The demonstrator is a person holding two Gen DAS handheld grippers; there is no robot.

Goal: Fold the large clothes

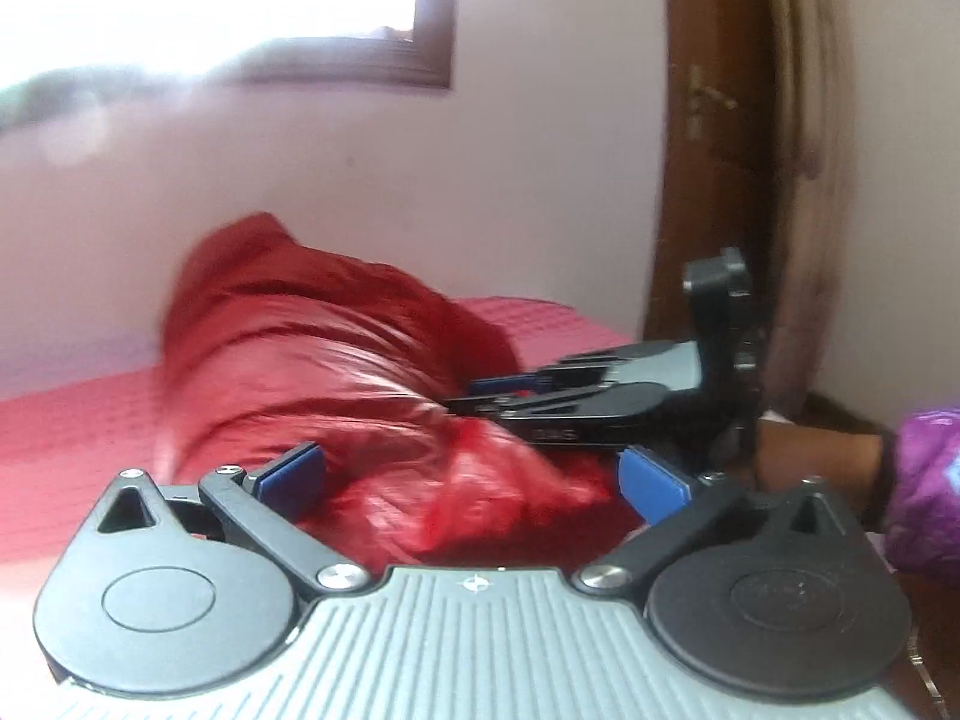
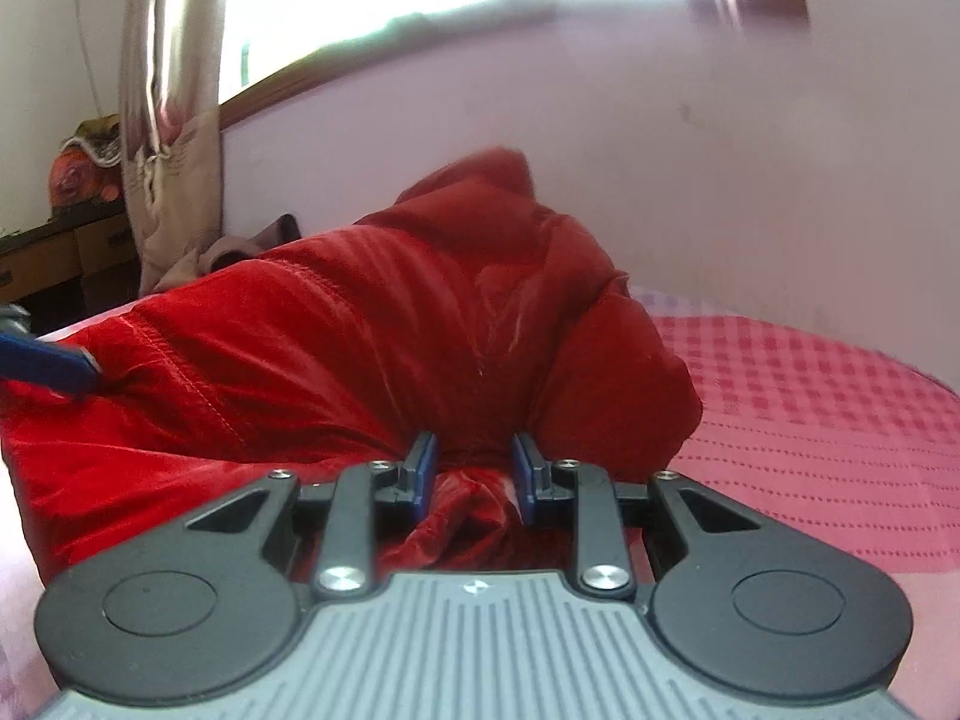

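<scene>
A bulky, shiny red garment (image 1: 312,360) lies bunched on a pink checked bedspread (image 1: 72,438); it also fills the right wrist view (image 2: 300,348). My left gripper (image 1: 468,480) is open, its blue pads (image 1: 294,471) wide apart with red fabric lying between them. My right gripper (image 2: 474,468) is shut on a fold of the red garment. In the left wrist view the right gripper (image 1: 480,399) comes in from the right, its tips on the garment. A blue pad of the left gripper (image 2: 54,366) touches the garment at the left edge of the right wrist view.
A pale wall and a bright window (image 1: 210,0) stand behind the bed. A dark wooden door frame (image 1: 720,150) rises at the right. A purple sleeve (image 1: 930,492) shows at the right edge. A curtain (image 2: 168,120) and a low cabinet (image 2: 54,252) stand at the left.
</scene>
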